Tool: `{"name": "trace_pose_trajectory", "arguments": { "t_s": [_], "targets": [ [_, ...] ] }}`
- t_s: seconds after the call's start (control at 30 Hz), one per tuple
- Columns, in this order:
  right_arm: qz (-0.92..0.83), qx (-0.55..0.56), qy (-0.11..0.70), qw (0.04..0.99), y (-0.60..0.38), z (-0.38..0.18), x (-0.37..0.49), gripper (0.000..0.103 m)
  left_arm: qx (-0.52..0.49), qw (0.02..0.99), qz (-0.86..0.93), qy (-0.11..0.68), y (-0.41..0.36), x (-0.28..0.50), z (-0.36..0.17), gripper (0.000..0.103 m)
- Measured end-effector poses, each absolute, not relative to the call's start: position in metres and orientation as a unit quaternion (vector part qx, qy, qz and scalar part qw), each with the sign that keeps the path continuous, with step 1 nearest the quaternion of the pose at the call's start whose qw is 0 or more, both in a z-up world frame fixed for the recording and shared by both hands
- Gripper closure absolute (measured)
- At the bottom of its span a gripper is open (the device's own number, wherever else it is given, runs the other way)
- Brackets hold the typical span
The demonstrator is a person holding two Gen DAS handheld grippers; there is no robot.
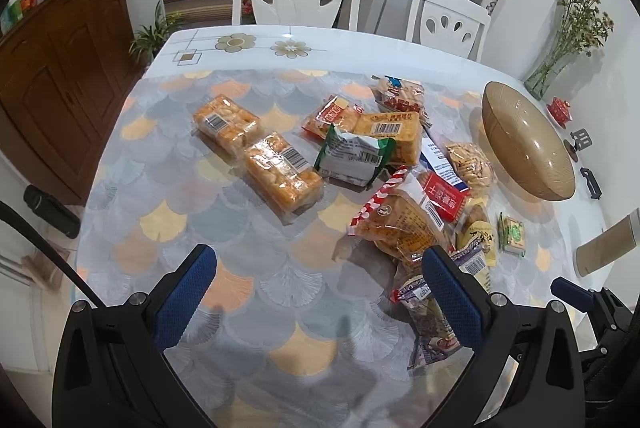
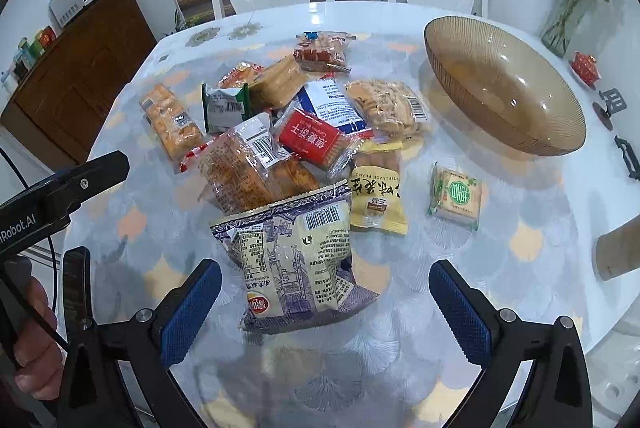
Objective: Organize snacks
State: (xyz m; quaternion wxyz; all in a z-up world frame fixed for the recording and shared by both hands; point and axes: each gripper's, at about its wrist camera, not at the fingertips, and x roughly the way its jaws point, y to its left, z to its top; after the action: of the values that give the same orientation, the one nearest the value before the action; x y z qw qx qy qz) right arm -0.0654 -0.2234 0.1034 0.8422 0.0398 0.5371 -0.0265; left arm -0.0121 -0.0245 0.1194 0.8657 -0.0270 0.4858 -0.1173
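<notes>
Tabletop: chip bag (image 2: 296, 260) between right claw (image 2: 326, 304) fingers.

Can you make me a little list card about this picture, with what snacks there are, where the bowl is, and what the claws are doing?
table: round, scallop-patterned cover
snacks: a heap of wrapped packets mid-table, none in the bowl
nearest packet: blue-and-cream bag, lying in front of the right claw
loner: small green-label packet, apart from the heap
bowl: brown ribbed glass bowl, empty, right of the heap
left claw: open, holding nothing
right claw: open, holding nothing

amber ribbed bowl (image 2: 520, 132); red biscuit packet (image 2: 310, 139); scalloped tablecloth (image 1: 168, 220)
</notes>
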Motion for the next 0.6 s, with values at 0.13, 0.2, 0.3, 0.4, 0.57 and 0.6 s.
{"name": "trace_pose_trajectory", "arguments": {
  "t_s": [0.13, 0.2, 0.3, 0.4, 0.57, 0.6],
  "targets": [
    [-0.026, 0.038, 0.54, 0.84, -0.2234, 0.1019, -0.0642, 0.0, -0.035, 0.862, -0.122, 0.491, -0.0235, -0.0103, 0.1173, 0.001],
    [-0.026, 0.039, 0.542, 0.839, -0.2227, 0.0998, -0.0632, 0.0, -0.037, 0.861, -0.122, 0.492, -0.0239, -0.0103, 0.1166, 0.001],
    [-0.025, 0.04, 0.543, 0.839, -0.2226, 0.0996, -0.0632, 0.0, -0.038, 0.861, -0.123, 0.492, -0.023, -0.01, 0.1165, 0.001],
    [-0.024, 0.04, 0.541, 0.84, -0.2221, 0.1003, -0.0628, 0.0, -0.041, 0.862, -0.123, 0.49, -0.022, -0.0096, 0.1181, 0.001],
    [-0.024, 0.042, 0.541, 0.84, -0.2213, 0.0998, -0.0624, 0.0, -0.043, 0.862, -0.124, 0.49, -0.0214, -0.0084, 0.1192, 0.001],
    [-0.024, 0.042, 0.541, 0.84, -0.2214, 0.0998, -0.0627, 0.0, -0.044, 0.861, -0.124, 0.49, -0.021, -0.0078, 0.1191, 0.001]
  ]
}}
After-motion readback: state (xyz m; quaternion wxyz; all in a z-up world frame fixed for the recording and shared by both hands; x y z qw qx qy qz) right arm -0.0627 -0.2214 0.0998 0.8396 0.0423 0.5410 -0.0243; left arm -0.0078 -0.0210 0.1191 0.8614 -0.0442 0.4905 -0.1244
